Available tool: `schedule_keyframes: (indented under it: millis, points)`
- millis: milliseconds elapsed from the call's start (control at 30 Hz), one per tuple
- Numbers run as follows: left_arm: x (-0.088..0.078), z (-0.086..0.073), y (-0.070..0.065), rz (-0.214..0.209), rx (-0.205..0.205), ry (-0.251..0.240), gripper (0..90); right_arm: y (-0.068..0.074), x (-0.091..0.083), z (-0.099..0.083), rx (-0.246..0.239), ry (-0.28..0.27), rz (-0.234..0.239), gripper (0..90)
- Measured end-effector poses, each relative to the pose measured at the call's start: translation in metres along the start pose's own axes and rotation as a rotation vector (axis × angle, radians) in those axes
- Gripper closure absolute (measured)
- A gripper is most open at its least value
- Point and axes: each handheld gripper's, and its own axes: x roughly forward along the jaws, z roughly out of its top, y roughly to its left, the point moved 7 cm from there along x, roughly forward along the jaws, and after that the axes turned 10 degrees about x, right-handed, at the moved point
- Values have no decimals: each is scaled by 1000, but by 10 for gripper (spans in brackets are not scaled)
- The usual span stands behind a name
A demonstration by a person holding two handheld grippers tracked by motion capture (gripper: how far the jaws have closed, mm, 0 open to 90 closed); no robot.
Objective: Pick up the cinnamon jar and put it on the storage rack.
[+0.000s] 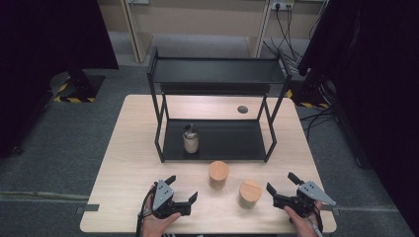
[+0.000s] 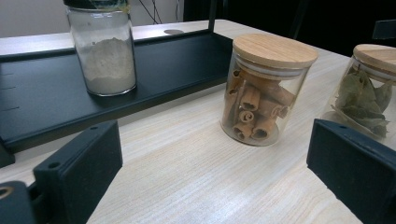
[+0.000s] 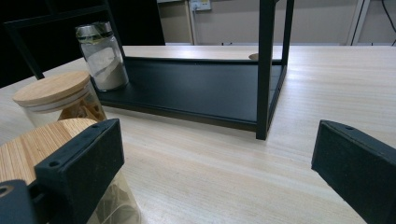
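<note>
A black two-tier rack [image 1: 227, 140] stands at the back of the wooden table. On its lower shelf [image 2: 177, 60] sits a metal-lidded glass jar of white powder [image 1: 190, 138] [image 2: 106, 56] [image 3: 103, 58]. In front of the rack stand two wood-lidded jars: one of cinnamon sticks [image 1: 218, 174] [image 2: 264, 93] [image 3: 56, 100], one of bay leaves [image 1: 249, 193] [image 2: 371, 88] [image 3: 28, 154]. My left gripper [image 1: 183, 187] [image 2: 212, 158] is open, left of the cinnamon jar and pointing at it. My right gripper [image 1: 280, 182] [image 3: 217, 149] is open just right of the bay-leaf jar, holding nothing.
The rack's top shelf [image 1: 217, 71] carries nothing. A round cable hole [image 1: 242, 109] lies in the table behind the rack. The rack's front right post [image 3: 264, 70] rises ahead of my right gripper. Dark curtains flank the table; cables [image 1: 316, 118] lie on the floor at the right.
</note>
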Motion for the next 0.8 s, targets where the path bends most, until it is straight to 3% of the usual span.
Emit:
schedule_keyframes:
  millis: [333, 800]
  points:
    - [0, 0, 1, 11, -5, 2, 26, 2, 2, 5, -11, 3, 23, 26]
    - [0, 0, 1, 12, -5, 2, 26, 21, 6, 17, -43, 0, 88, 26]
